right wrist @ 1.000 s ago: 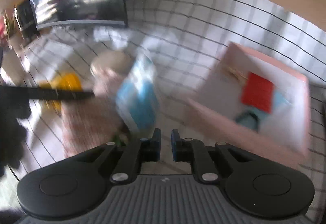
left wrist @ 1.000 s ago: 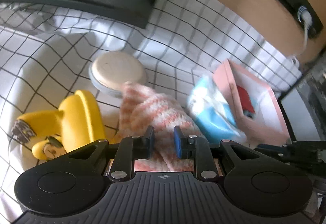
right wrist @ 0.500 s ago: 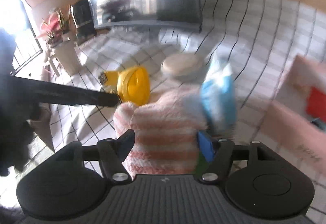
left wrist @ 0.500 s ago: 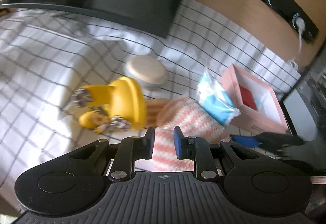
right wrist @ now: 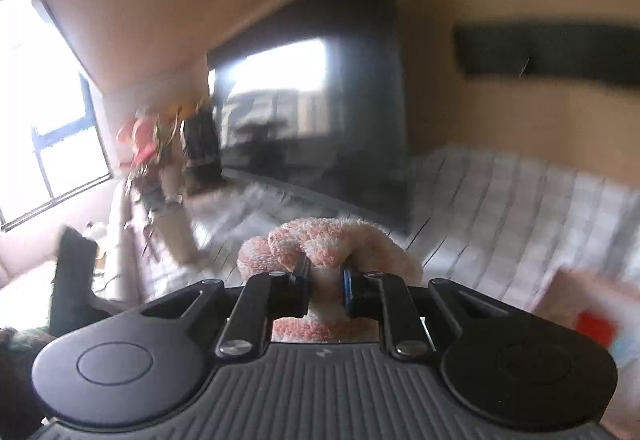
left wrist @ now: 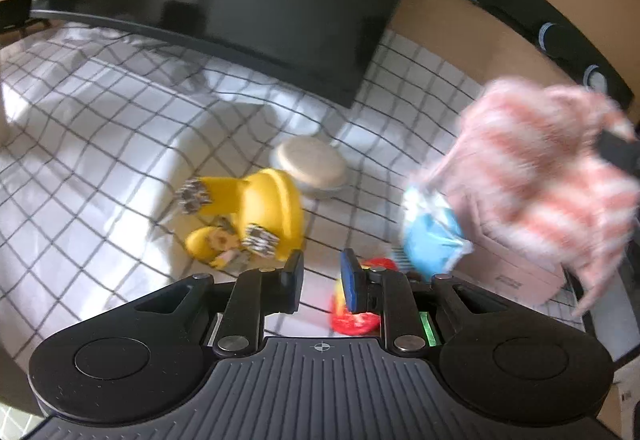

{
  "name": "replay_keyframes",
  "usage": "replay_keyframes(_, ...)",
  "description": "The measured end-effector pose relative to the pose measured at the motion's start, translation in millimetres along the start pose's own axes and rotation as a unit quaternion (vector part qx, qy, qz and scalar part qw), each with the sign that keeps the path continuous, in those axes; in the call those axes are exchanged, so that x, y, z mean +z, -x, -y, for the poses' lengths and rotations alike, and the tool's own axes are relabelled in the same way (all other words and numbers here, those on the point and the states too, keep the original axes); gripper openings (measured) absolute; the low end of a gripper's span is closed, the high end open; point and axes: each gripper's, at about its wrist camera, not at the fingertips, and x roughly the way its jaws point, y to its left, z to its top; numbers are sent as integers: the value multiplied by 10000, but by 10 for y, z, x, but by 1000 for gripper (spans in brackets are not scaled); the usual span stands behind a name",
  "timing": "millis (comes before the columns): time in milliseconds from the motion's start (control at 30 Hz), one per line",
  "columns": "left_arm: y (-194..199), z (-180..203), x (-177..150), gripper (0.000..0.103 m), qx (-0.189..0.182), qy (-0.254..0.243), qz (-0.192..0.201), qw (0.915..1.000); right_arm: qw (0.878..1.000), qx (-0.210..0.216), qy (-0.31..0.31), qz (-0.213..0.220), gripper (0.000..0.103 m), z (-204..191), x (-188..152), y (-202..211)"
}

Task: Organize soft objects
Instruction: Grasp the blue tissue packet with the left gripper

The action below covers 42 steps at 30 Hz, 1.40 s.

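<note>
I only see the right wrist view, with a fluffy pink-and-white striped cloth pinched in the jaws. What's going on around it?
Observer: The right gripper, jaws closing on the fluffy pink-and-white striped cloth, holds it hanging clear of the table, near a pink rectangular box.
Visitor: Anything soft on the table?
Observer: A yellow plush toy lies on the black-and-white checked tablecloth.
Visitor: Is the other hand busy?
Observer: No, the left gripper has nothing between its jaws.
</note>
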Motion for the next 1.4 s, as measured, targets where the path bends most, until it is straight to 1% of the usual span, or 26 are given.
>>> replay_keyframes(67, -24, 88, -20, 22, -60, -98, -42, 9999, 9993, -293, 195, 115, 15, 67, -12, 257)
replay_keyframes(133, -54, 176, -39, 22, -116, -216, -106, 9996, 9975, -664, 239, 5, 15, 175, -127, 451)
replay_keyframes(200, -84, 261, -52, 22, -188, -333, -147, 9992, 9944, -984, 78, -369, 15, 328, -346, 610)
replay_keyframes(300, -145, 411, -59, 22, -347, -574, -187, 9976, 9840, -1457, -68, -1019, 15, 477, -688, 841)
replay_keyframes(367, -225, 516, -72, 22, -443, -686, -272, 9963, 9776, -1626, -131, -1326, 15, 562, -830, 1047)
replay_keyframes(400, -278, 557, -76, 22, -497, -710, -324, 9957, 9756, -1624, -298, -1447, 15, 601, -873, 1143)
replay_keyframes(467, -393, 660, -91, 22, -623, -748, -431, 9943, 9739, -1471, -696, -1583, 15, 695, -947, 1255)
replay_keyframes(533, -491, 753, -98, 22, -663, -758, -484, 9937, 9709, -1404, -997, -1661, 15, 780, -1050, 1230)
replay_keyframes(600, -569, 816, -57, 22, -534, -725, -460, 9949, 9692, -1502, -1034, -1652, 16, 804, -1149, 1017)
replay_keyframes(667, -644, 854, 52, 22, -396, -640, -356, 9965, 9652, -1737, -1006, -1679, 16, 858, -1338, 800)
replay_keyframes(733, -737, 885, 202, 22, -342, -543, -251, 9976, 9560, -2031, -1014, -1858, 17, 916, -1526, 507)
replay_keyframes(800, -873, 911, 336, 22, -306, -344, -360, 9983, 9491, -2254, -867, -2022, 21, 909, -1674, 312)
replay_keyframes(833, -942, 922, 387, 22, -298, -204, -422, 9985, 9483, -2306, -773, -2039, 22, 889, -1735, 255)
replay_keyframes(867, -1005, 926, 429, 22, -301, -83, -457, 9985, 9495, -2348, -657, -1976, 25, 856, -1772, 234)
replay_keyframes(900, -1073, 940, 470, 22, -300, 7, -459, 9985, 9510, -2349, -558, -1930, 32, 845, -1784, 247)
replay_keyframes(967, -1184, 981, 515, 22, -233, 17, -412, 9989, 9547, -2263, -468, -1872, 42, 827, -1829, 248)
replay_keyframes(1000, -1245, 1019, 529, 22, -160, -55, -379, 9991, 9560, -2259, -468, -1814, 43, 819, -1862, 247)
replay_keyframes(1067, -1362, 1118, 515, 22, 118, -416, -375, 9984, 9567, -2344, -376, -1683, 46, 795, -1924, 265)
replay_keyframes(1100, -1425, 1178, 481, 22, 267, -646, -412, 9967, 9571, -2398, -262, -1607, 48, 764, -1963, 259)
replay_keyframes(1133, -1483, 1226, 432, 23, 336, -811, -490, 9949, 9572, -2441, -176, -1547, 49, 741, -1990, 258)
replay_keyframes(1200, -1503, 1285, 352, 24, 169, -956, -407, 9944, 9569, -2547, -62, -1396, 51, 702, -2038, 250)
replay_keyframes(1267, -1508, 1341, 317, 24, 124, -1104, -377, 9931, 9570, -2607, -52, -1270, 53, 690, -2068, 264)
replay_keyframes(1333, -1510, 1352, 299, 25, 14, -1149, -392, 9926, 9577, -2597, -126, -1237, 55, 706, -2067, 286)
replay_keyframes(1400, -1500, 1366, 285, 25, -39, -1218, -385, 9918, 9585, -2565, -243, -1224, 59, 749, -2069, 299)
